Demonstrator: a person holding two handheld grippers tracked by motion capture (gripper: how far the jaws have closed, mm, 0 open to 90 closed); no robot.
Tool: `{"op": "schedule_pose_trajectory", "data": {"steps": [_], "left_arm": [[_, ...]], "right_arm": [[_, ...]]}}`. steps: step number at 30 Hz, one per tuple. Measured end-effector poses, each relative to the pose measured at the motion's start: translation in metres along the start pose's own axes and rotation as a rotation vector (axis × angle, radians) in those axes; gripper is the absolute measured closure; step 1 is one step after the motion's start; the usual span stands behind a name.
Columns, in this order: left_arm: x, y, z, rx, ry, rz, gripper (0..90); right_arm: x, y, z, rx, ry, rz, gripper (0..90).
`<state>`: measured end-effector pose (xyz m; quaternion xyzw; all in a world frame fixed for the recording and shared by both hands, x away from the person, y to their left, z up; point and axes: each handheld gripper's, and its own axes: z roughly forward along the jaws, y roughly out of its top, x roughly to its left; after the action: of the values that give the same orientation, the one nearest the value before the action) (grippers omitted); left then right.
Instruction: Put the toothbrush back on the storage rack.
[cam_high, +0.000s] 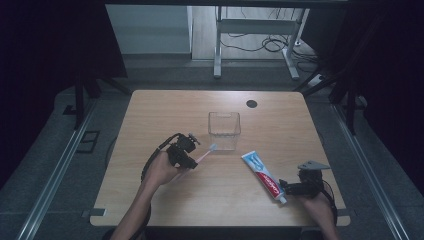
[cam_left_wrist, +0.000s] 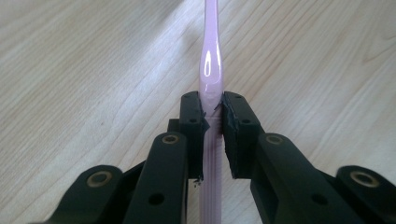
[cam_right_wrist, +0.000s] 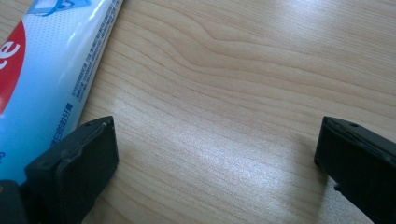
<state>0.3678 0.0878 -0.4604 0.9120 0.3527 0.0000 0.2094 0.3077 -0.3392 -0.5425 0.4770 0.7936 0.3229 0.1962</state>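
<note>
Left tongs (cam_left_wrist: 213, 114) clamp pink toothbrush (cam_left_wrist: 210, 70) mid-worktop (cam_high: 150, 200), right tongs (cam_right_wrist: 215, 144) gape wide w/ toothpaste tube (cam_right_wrist: 42, 84) beside, nr right edge.

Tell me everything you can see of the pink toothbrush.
The toothbrush has a slim, glossy pink handle that looks like plastic, ribbed where it passes between the jaws, and a pale head. The left gripper is shut on its handle, the pads pressing both sides. The head end points toward the clear container, near its front wall. The bristles are too small to make out.
</note>
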Motion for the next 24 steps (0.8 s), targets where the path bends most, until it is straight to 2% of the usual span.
{"op": "schedule_pose_trajectory", "data": {"steps": [11,17,24], "left_arm": [[-0.005,0.013,-0.023,-0.109,0.003,0.024,79.0],[-0.006,0.024,-0.035,-0.171,0.008,0.020,79.0],[-0.005,0.037,-0.041,-0.203,0.020,0.021,78.9]], "right_arm": [[0.000,0.000,0.000,0.001,0.000,0.000,0.0],[0.000,0.000,0.000,-0.001,-0.001,-0.002,0.0],[0.000,0.000,0.000,-0.001,-0.001,-0.002,0.0]]}}
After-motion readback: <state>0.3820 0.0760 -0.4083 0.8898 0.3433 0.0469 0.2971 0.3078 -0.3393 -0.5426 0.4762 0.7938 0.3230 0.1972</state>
